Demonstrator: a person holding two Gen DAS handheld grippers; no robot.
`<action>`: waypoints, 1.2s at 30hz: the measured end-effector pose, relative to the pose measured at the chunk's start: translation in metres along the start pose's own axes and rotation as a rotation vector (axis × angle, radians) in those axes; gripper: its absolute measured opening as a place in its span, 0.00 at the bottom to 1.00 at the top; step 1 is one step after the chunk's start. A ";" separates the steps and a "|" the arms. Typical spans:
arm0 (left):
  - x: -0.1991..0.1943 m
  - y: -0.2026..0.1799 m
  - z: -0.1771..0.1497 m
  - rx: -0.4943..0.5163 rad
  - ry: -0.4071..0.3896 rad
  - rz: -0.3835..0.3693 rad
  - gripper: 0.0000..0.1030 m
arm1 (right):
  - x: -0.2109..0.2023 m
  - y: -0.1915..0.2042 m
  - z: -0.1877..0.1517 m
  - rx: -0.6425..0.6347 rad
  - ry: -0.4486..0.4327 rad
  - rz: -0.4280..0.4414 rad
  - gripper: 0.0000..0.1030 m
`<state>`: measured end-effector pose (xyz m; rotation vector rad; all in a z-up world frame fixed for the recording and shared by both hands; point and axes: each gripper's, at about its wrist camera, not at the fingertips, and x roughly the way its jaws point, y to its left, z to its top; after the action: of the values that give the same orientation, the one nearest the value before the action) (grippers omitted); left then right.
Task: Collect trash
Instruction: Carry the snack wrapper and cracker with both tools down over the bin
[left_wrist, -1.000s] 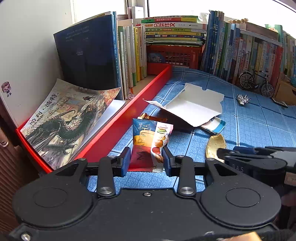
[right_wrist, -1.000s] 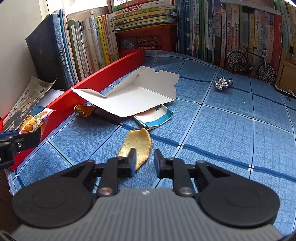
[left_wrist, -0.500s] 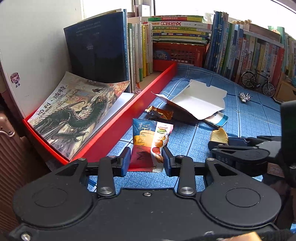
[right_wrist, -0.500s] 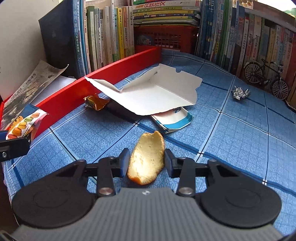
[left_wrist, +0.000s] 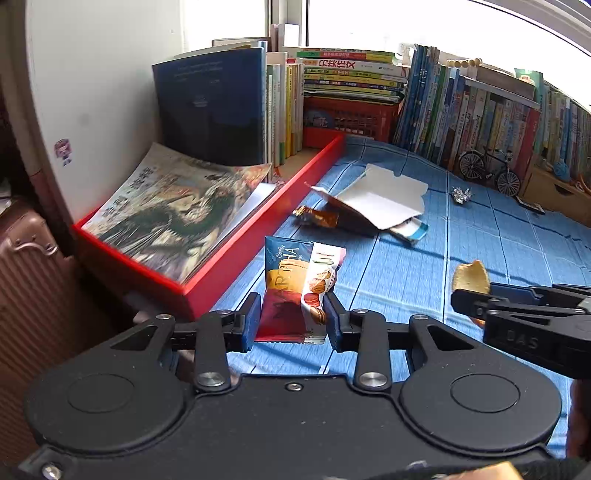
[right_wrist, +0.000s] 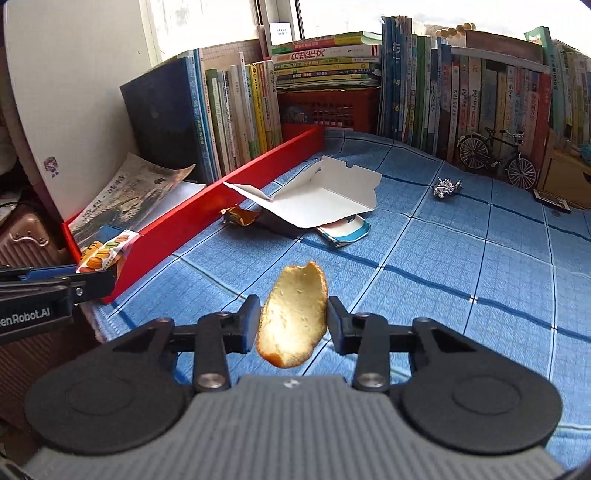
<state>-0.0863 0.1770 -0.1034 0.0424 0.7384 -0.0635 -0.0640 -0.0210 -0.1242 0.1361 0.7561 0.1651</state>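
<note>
My left gripper (left_wrist: 293, 317) is shut on a snack wrapper (left_wrist: 300, 284) printed with macarons, held above the front left of the blue checked cloth (left_wrist: 498, 251). My right gripper (right_wrist: 293, 319) is shut on a yellow fruit peel (right_wrist: 293, 314), lifted off the cloth. In the left wrist view the peel (left_wrist: 471, 277) pokes up from the right gripper's fingers (left_wrist: 476, 301) at the right. In the right wrist view the wrapper (right_wrist: 105, 251) shows at the left. On the cloth lie a gold wrapper (right_wrist: 238, 215), a flattened white carton (right_wrist: 314, 197) and a foil ball (right_wrist: 446, 187).
A red tray (left_wrist: 229, 266) along the left holds a dragon-cover magazine (left_wrist: 177, 210) and upright books. More books (right_wrist: 480, 96) and a red basket (right_wrist: 328, 110) line the back. A model bicycle (right_wrist: 495, 155) stands back right. A brown suitcase (left_wrist: 33, 280) is beyond the left edge.
The right gripper closed on the peel and raised it off the cloth. Both grippers have pulled back and up, the left one keeping its hold on the wrapper.
</note>
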 end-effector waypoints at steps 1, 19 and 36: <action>-0.008 0.003 -0.003 -0.004 0.004 -0.001 0.33 | -0.010 0.003 -0.003 0.001 -0.001 0.003 0.42; -0.077 0.085 -0.131 -0.088 0.242 0.082 0.33 | -0.072 0.095 -0.094 -0.057 0.155 0.053 0.43; 0.014 0.137 -0.265 -0.106 0.452 0.101 0.34 | 0.023 0.154 -0.208 -0.129 0.340 0.137 0.43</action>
<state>-0.2444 0.3287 -0.3064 -0.0075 1.1884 0.0852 -0.2064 0.1470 -0.2616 0.0367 1.0721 0.3730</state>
